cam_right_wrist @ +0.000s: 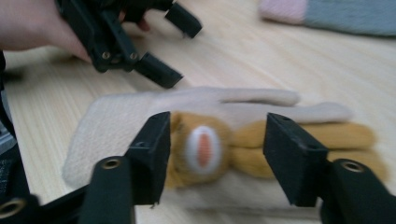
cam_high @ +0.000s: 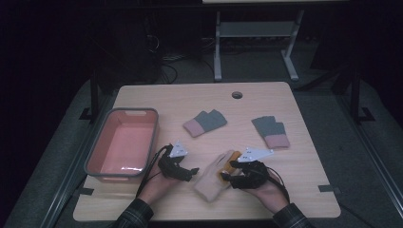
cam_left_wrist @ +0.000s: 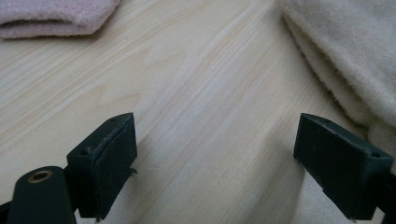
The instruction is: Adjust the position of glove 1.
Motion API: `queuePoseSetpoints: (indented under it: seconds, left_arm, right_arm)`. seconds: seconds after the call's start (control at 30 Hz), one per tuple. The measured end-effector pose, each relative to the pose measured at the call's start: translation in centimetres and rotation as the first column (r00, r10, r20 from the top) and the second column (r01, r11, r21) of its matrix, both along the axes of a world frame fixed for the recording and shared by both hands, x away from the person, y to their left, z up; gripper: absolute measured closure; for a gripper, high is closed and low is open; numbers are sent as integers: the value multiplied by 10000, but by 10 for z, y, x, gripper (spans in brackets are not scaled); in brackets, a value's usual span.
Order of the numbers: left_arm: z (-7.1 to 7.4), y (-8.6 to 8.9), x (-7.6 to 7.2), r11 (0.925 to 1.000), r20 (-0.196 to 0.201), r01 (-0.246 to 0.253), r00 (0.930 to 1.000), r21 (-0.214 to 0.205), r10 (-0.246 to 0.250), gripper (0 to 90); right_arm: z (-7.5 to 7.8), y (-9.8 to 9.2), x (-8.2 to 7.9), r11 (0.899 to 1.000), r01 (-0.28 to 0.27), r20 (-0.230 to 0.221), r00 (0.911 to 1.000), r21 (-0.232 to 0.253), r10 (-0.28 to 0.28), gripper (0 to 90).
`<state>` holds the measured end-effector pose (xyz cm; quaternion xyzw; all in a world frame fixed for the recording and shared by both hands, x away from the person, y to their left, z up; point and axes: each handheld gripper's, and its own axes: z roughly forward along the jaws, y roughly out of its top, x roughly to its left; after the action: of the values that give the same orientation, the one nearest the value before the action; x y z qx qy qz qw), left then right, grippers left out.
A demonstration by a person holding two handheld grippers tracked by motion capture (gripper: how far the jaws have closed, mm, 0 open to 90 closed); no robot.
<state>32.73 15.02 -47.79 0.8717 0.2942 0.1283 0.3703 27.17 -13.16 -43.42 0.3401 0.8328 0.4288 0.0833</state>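
Note:
A cream glove (cam_high: 209, 183) with a yellow patterned side (cam_high: 227, 166) lies near the table's front edge, between the two hands. In the right gripper view, my right gripper (cam_right_wrist: 217, 154) straddles the glove's yellow part (cam_right_wrist: 205, 149). The jaws stand apart with a gap on the right side, so it is open; that view is blurred. My left gripper (cam_high: 192, 171) rests just left of the cream glove (cam_left_wrist: 345, 51), open wide over bare wood, nothing between its jaws (cam_left_wrist: 215, 154). It also appears beyond the glove (cam_right_wrist: 121, 116) in the right gripper view, as the left gripper (cam_right_wrist: 184, 53).
A pink bin (cam_high: 97, 147) with a grey rim stands at the left of the wooden table (cam_high: 304, 166). Two grey gloves with pink cuffs lie farther back, one at mid-table (cam_high: 205, 122), one to the right (cam_high: 271, 131). A cable hole (cam_high: 237, 94) sits near the far edge.

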Motion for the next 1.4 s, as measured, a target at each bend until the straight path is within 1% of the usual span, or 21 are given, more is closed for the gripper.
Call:
queuePoseSetpoints:
  seconds: [0.1,0.13,0.23,0.3,0.33,0.4,0.47,0.5,0.53,0.57,0.7,0.8,0.9,0.93,0.97,1.07,1.1,1.2,1.27,1.3,1.4]
  left_arm:
    - [0,0,0,10000,-31,-31,10000,-24,31,126]
    - [0,0,0,10000,-27,-25,10000,-24,25,126]
    - [0,0,0,10000,21,14,10000,15,-14,126]
    - [0,0,0,10000,42,22,10000,35,-22,126]
    - [0,0,0,10000,4,-8,10000,-2,8,126]
    - [0,0,0,10000,-14,-15,10000,-11,15,126]
    - [0,0,0,10000,-6,-10,10000,-7,10,126]
    - [0,0,0,10000,-2,-6,10000,-3,6,126]
    - [0,0,0,10000,-17,-5,10000,-2,5,126]
    - [0,0,0,10000,-32,12,10000,37,-11,126]
    - [0,0,0,10000,-45,2,10000,25,-1,126]
    - [0,0,0,10000,-40,1,10000,26,-1,126]
    - [0,0,0,10000,-44,-1,10000,29,1,126]
    - [0,0,0,10000,-46,-8,10000,19,8,126]
    - [0,0,0,10000,-47,-22,10000,16,22,125]
    - [1,0,0,10000,-67,-40,10000,58,40,126]
    - [1,0,0,10000,-81,-50,10000,68,50,125]
    - [2,0,0,9999,-157,-118,9998,119,120,126]
    - [3,0,1,9998,-265,-144,9995,150,148,128]
    - [5,0,1,9998,-253,-150,9996,119,153,128]
    - [12,0,-1,9996,-285,-236,9993,-163,231,128]
  right_arm:
    - [2,-14,2,9994,271,-36,9996,230,-271,358]
    - [2,-20,2,9991,360,-131,9993,208,-357,344]
    - [2,-36,2,9983,558,-64,9984,174,-557,301]
    - [1,-47,2,9976,672,-169,9976,166,-669,272]
    - [0,-54,2,9974,704,-116,9975,141,-703,258]
    - [-3,-66,3,9965,832,-90,9965,6,-832,239]
    - [-4,-70,3,9960,892,-106,9960,-29,-892,225]
    - [-6,-75,3,9952,962,-35,9953,-173,-963,216]
    - [-11,-88,4,9938,1056,36,9944,-337,-1056,194]
    - [-13,-92,4,9929,1113,63,9938,-421,-1111,187]
    - [-24,-113,6,9868,1449,-44,9893,-724,-1456,169]
    - [-30,-124,8,9808,1734,3,9847,-895,-1741,149]
    - [-36,-128,10,9730,2023,-84,9788,-1113,-2045,136]
    - [-38,-128,12,9712,2048,10,9785,-1221,-2062,135]
    - [-40,-128,12,9679,2159,-9,9760,-1289,-2179,132]
    - [-45,-125,14,9663,2065,-1,9779,-1537,-2090,100]
    - [-46,-124,13,9664,2024,96,9790,-1584,-2035,94]
    - [-48,-122,13,9680,2008,262,9796,-1508,-1992,76]
    - [-48,-122,13,9681,2001,257,9798,-1505,-1986,76]
    - [-48,-123,13,9681,2001,254,9798,-1506,-1986,76]
    - [-48,-123,13,9682,1997,252,9798,-1505,-1982,76]
